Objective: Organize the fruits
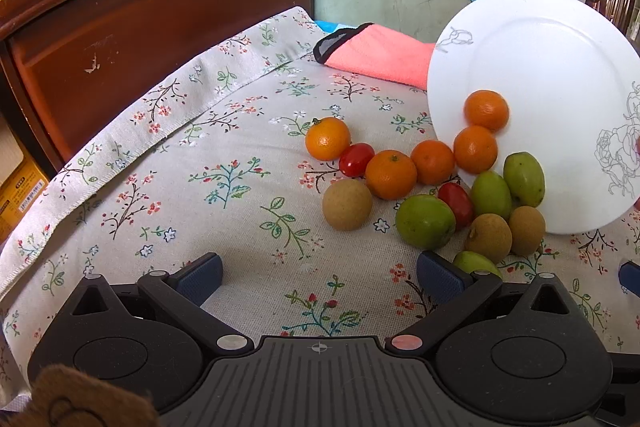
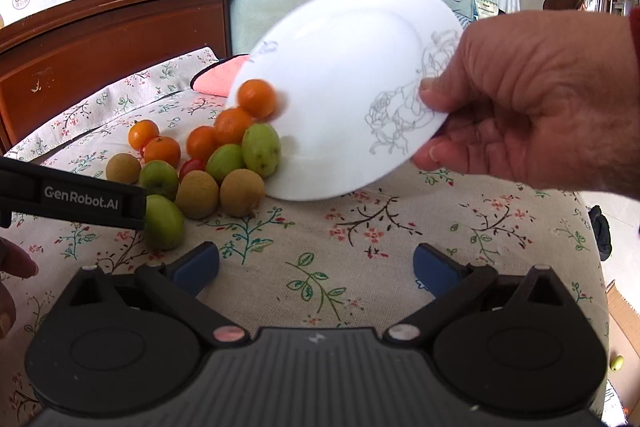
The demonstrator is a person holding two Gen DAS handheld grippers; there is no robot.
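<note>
We see a bare hand (image 2: 532,107) tipping a white plate (image 1: 560,67), its low edge on the floral cloth (image 1: 200,187), so the fruit spills into a heap toward the cloth's far right part, just ahead of our left gripper (image 1: 320,277). One orange (image 1: 486,109) is on the tilted plate, blurred in the right view, so probably rolling; the other oranges (image 1: 391,174), the green fruits (image 1: 425,221), the brown ones (image 1: 347,204) and the two tomatoes (image 1: 356,159) lie touching one another on the cloth.

Both grippers hover low with fingers (image 1: 199,279) spread wide and nothing between them; the right gripper (image 2: 316,263) is over bare cloth beside the heap.

We judge all of it light, round and prone to roll on the soft cloth. The tomatoes look smooth and easily crushed, so we would close gently across their middle. The oranges and brown fruits seem firmer. We would start with an outlying piece, such as the brown fruit at the heap's left, to avoid nudging neighbours.
</note>
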